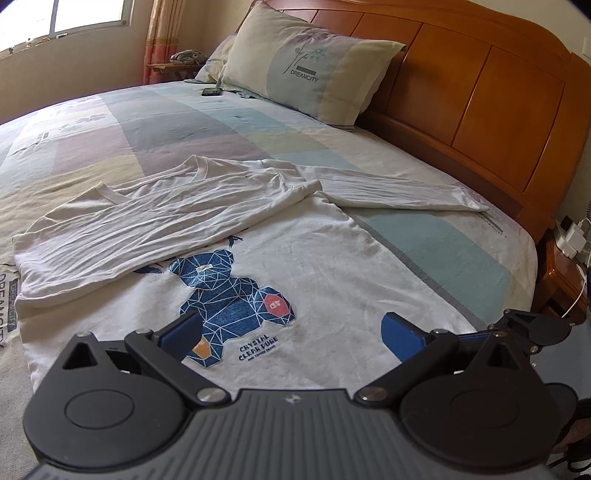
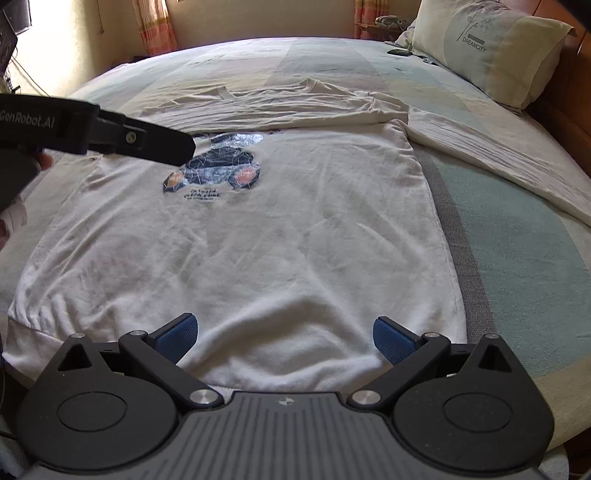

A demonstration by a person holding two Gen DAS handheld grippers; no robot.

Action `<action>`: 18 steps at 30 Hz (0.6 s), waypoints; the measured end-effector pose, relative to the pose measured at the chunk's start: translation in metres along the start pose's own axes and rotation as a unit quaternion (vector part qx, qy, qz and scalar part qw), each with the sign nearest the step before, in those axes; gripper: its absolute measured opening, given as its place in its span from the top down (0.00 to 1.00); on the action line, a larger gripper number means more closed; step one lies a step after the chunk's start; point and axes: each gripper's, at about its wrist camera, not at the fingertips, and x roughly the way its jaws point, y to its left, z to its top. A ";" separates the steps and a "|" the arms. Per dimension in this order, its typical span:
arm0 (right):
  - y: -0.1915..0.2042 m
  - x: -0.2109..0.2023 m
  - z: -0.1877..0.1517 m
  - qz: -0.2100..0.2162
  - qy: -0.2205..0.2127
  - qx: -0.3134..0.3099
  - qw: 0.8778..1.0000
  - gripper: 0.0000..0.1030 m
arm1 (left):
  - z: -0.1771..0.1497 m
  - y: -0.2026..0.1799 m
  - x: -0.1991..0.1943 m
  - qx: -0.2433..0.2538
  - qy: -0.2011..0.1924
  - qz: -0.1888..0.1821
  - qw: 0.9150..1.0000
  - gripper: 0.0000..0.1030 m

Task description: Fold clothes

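A white long-sleeved shirt [image 1: 314,258] with a blue geometric bear print [image 1: 236,299] lies flat on the bed. One sleeve [image 1: 122,229] is folded across its chest; the other sleeve [image 1: 399,192] stretches toward the headboard. My left gripper [image 1: 291,338] hovers open over the print, nothing between its blue pads. In the right wrist view the shirt [image 2: 277,240] fills the middle, and my right gripper [image 2: 284,338] stands open just above its hem [image 2: 280,373]. The left gripper's body [image 2: 110,129] reaches in from the left, held by a hand.
A patchwork bedsheet [image 1: 184,125] covers the bed. A pillow [image 1: 310,62] leans on the wooden headboard [image 1: 480,96], with a small dark object [image 1: 211,91] beside it. A nightstand with chargers [image 1: 569,258] stands at the right. Curtains [image 2: 155,26] hang at the far wall.
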 end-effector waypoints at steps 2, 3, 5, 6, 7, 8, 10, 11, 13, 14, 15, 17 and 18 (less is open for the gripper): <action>0.001 -0.001 0.007 -0.002 -0.008 -0.006 1.000 0.00 | 0.001 0.001 0.000 0.001 -0.001 0.003 1.000 0.01; 0.002 -0.001 0.010 -0.003 -0.009 -0.009 1.000 0.00 | 0.001 0.001 0.000 0.001 -0.002 0.003 1.000 0.01; 0.001 0.003 0.013 -0.007 -0.004 -0.009 1.000 0.00 | 0.001 0.002 0.001 0.000 -0.001 0.003 1.000 0.01; 0.001 0.005 0.014 -0.009 -0.001 -0.009 1.000 0.00 | 0.001 0.003 0.001 -0.001 -0.001 0.003 1.000 0.01; -0.001 0.008 0.013 -0.015 0.007 -0.006 1.000 0.00 | 0.001 0.003 0.002 -0.001 0.000 0.003 1.000 0.01; -0.004 0.012 0.011 -0.018 0.016 0.000 1.000 0.00 | 0.001 0.004 0.002 -0.002 0.000 0.004 1.000 0.01; -0.011 0.015 0.006 -0.012 0.022 0.016 1.000 0.00 | 0.001 0.004 0.002 -0.002 -0.001 0.004 1.000 0.01; -0.015 0.015 0.005 -0.007 0.019 0.024 0.999 0.00 | 0.001 0.004 0.003 -0.002 -0.001 0.004 1.000 0.01; -0.027 0.010 0.007 0.007 0.003 0.045 0.999 0.00 | 0.000 0.004 0.003 -0.002 -0.001 0.005 1.000 0.01; -0.034 0.007 0.009 0.013 -0.007 0.059 0.998 0.00 | 0.000 0.003 0.004 0.000 0.000 0.006 1.000 0.01; -0.046 0.004 0.011 0.014 -0.022 0.076 0.997 0.00 | 0.000 0.002 0.005 0.002 0.000 0.006 1.000 0.01; -0.071 -0.001 0.016 0.015 -0.053 0.112 0.992 0.00 | 0.000 0.001 0.007 0.005 0.001 0.007 1.000 0.01; -0.088 -0.003 0.018 0.014 -0.071 0.137 0.988 0.00 | 0.000 0.000 0.007 0.006 0.001 0.006 1.000 0.01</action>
